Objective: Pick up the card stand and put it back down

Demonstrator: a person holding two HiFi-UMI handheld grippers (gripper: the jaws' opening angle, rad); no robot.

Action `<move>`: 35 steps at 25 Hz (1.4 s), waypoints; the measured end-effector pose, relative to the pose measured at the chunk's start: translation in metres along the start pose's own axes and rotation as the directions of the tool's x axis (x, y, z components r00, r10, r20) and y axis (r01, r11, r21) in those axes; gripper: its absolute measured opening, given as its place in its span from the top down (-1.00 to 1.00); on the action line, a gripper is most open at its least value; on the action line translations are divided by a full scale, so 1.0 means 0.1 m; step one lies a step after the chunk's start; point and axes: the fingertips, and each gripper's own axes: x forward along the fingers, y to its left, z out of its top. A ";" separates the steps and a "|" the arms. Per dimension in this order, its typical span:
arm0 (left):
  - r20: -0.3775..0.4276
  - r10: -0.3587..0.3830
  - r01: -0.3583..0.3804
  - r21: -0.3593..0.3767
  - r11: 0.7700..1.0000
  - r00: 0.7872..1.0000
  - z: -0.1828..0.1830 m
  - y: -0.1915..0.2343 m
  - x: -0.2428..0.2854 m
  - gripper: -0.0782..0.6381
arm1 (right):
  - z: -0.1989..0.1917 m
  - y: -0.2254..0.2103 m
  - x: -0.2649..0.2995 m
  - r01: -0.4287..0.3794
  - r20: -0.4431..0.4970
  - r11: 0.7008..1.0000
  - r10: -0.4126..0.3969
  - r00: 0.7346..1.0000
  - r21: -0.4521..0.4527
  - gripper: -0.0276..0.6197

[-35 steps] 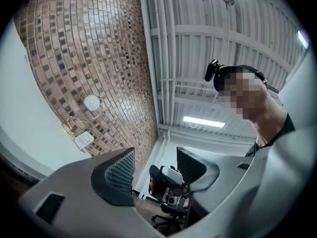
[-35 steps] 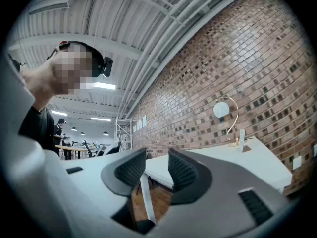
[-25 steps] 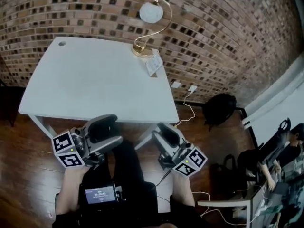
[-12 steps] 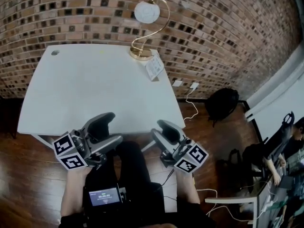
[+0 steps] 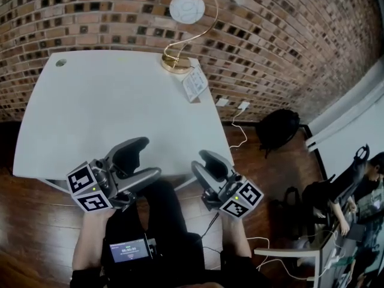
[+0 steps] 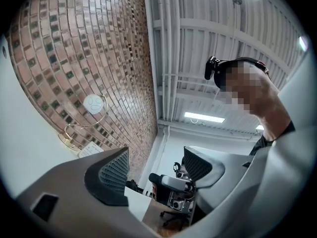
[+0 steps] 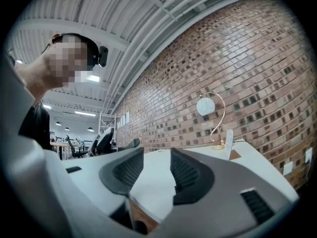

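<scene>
Listing the scene left to right, changes first.

1. Left hand-held gripper (image 5: 143, 161): jaws apart with nothing between them. Over the last second it has moved forward, and its tips now overlap the near edge of the bench (image 5: 90, 113).
2. Bench: white and mostly bare. It sits larger and nearer in the head view than a second ago, so I read this as an approach with the pickup not yet begun.
3. Lamp (image 5: 180, 41): brass stem with a white globe, standing at the far right corner of the bench.
4. Card stand (image 5: 194, 84): upright just beside the lamp base at the far right edge. It is untouched and well apart from both hand-held grippers.
5. Right hand-held gripper (image 5: 205, 164): its jaws have just been opening and now stand wide and empty, showing only bench top in the gap. It too has crept toward the near edge. I judge this as readying for the grasp, with a long reach across the bench still to go.
6. Containers: I see none on the bench. A dark bag (image 5: 277, 131) lies on the floor to the right, and I cannot tell what is in it.
</scene>
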 end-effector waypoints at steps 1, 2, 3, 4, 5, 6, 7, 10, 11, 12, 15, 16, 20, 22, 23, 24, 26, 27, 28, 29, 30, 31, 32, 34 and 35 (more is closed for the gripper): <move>-0.007 -0.001 0.001 -0.001 1.000 1.000 -0.01 0.03 0.02 -0.19 | -0.01 -0.03 0.02 -0.003 -0.003 1.000 0.003 1.000 0.004 0.31; -0.013 -0.001 0.001 -0.001 1.000 1.000 -0.02 0.06 0.04 -0.19 | -0.03 -0.05 0.05 -0.006 -0.006 1.000 0.006 1.000 0.008 0.31; -0.018 -0.001 0.001 0.001 1.000 1.000 -0.02 0.10 0.05 -0.19 | -0.05 -0.09 0.08 -0.007 -0.010 1.000 0.007 1.000 0.012 0.31; -0.022 -0.001 0.001 0.003 1.000 1.000 -0.01 0.14 0.06 -0.19 | -0.06 -0.12 0.11 -0.007 -0.014 1.000 0.007 1.000 0.017 0.31; -0.025 0.000 0.000 0.005 1.000 1.000 0.00 0.19 0.07 -0.19 | -0.07 -0.16 0.13 -0.004 -0.016 1.000 0.005 1.000 0.021 0.31; -0.027 0.001 0.000 0.008 1.000 1.000 0.01 0.23 0.08 -0.19 | -0.08 -0.20 0.15 0.000 -0.016 1.000 0.001 1.000 0.025 0.31; -0.027 0.001 0.000 0.011 1.000 1.000 0.02 0.27 0.08 -0.19 | -0.08 -0.25 0.17 0.004 -0.016 1.000 -0.004 1.000 0.028 0.31; -0.027 0.001 0.000 0.019 1.000 1.000 0.07 0.38 0.12 -0.19 | -0.06 -0.38 0.23 0.018 -0.014 0.999 -0.017 1.000 0.032 0.31; -0.028 0.001 0.000 0.021 1.000 1.000 0.08 0.41 0.13 -0.22 | -0.04 -0.42 0.25 0.021 -0.013 0.999 -0.021 1.000 0.035 0.31; -0.031 0.001 -0.001 0.022 1.000 1.000 0.09 0.45 0.14 -0.22 | -0.03 -0.45 0.28 0.024 -0.011 0.999 -0.023 1.000 0.037 0.31; -0.045 0.000 0.001 0.023 1.000 0.999 0.07 0.52 0.18 -0.24 | -0.01 -0.53 0.36 0.031 -0.009 0.999 -0.030 1.000 0.044 0.31; -0.053 -0.002 0.003 0.024 1.000 0.999 0.06 0.53 0.20 -0.24 | -0.01 -0.55 0.38 0.032 -0.011 0.998 -0.031 0.999 0.046 0.31; -0.075 -0.010 0.012 0.035 0.999 0.997 0.07 0.60 0.25 -0.24 | 0.01 -0.64 0.46 0.032 -0.021 0.999 -0.031 0.999 0.038 0.31; -0.077 -0.013 0.016 0.035 0.999 0.997 0.08 0.66 0.25 -0.24 | -0.01 -0.70 0.51 0.036 -0.022 0.999 -0.035 0.999 0.041 0.31; -0.075 -0.016 0.019 0.032 0.999 0.997 0.08 0.68 0.25 -0.24 | -0.03 -0.74 0.53 0.038 -0.024 0.998 -0.037 0.999 0.047 0.31; -0.071 -0.020 0.022 0.027 0.999 0.997 0.09 0.70 0.25 -0.24 | -0.06 -0.78 0.56 0.041 -0.027 0.998 -0.040 0.999 0.055 0.31; -0.062 -0.023 0.024 0.024 0.999 0.998 0.11 0.74 0.25 -0.24 | -0.09 -0.85 0.59 0.048 -0.033 0.997 -0.046 0.998 0.066 0.31; -0.060 -0.023 0.024 0.025 0.999 0.998 0.12 0.77 0.26 -0.24 | -0.09 -0.88 0.61 0.052 -0.031 0.996 -0.050 0.998 0.066 0.31; -0.060 -0.021 0.023 0.028 0.999 0.998 0.13 0.80 0.26 -0.24 | -0.08 -0.91 0.62 0.057 -0.027 0.996 -0.055 0.998 0.066 0.31; -0.060 -0.018 0.020 0.031 0.999 0.998 0.13 0.83 0.26 -0.24 | -0.07 -0.94 0.64 0.061 -0.025 0.996 -0.060 0.998 0.067 0.31; -0.061 -0.013 0.014 0.032 0.999 0.998 0.14 0.87 0.26 -0.24 | -0.08 -0.96 0.65 0.066 -0.027 0.995 -0.065 0.998 0.069 0.31; -0.063 -0.005 0.007 0.031 1.000 0.998 0.13 0.90 0.26 -0.24 | -0.09 -0.97 0.66 0.071 -0.032 0.995 -0.069 0.997 0.071 0.31; -0.066 0.002 -0.001 0.028 1.000 0.998 0.12 0.94 0.26 -0.24 | -0.09 -0.99 0.66 0.077 -0.036 0.995 -0.074 0.997 0.070 0.31; -0.080 0.017 -0.015 0.022 1.000 0.997 0.09 1.03 0.27 -0.24 | -0.07 -1.05 0.66 0.094 -0.039 0.993 -0.091 0.995 0.065 0.31; -0.091 0.024 -0.022 0.019 1.000 0.996 0.07 1.08 0.29 -0.24 | -0.04 -1.09 0.66 0.106 -0.039 0.992 -0.104 0.994 0.062 0.31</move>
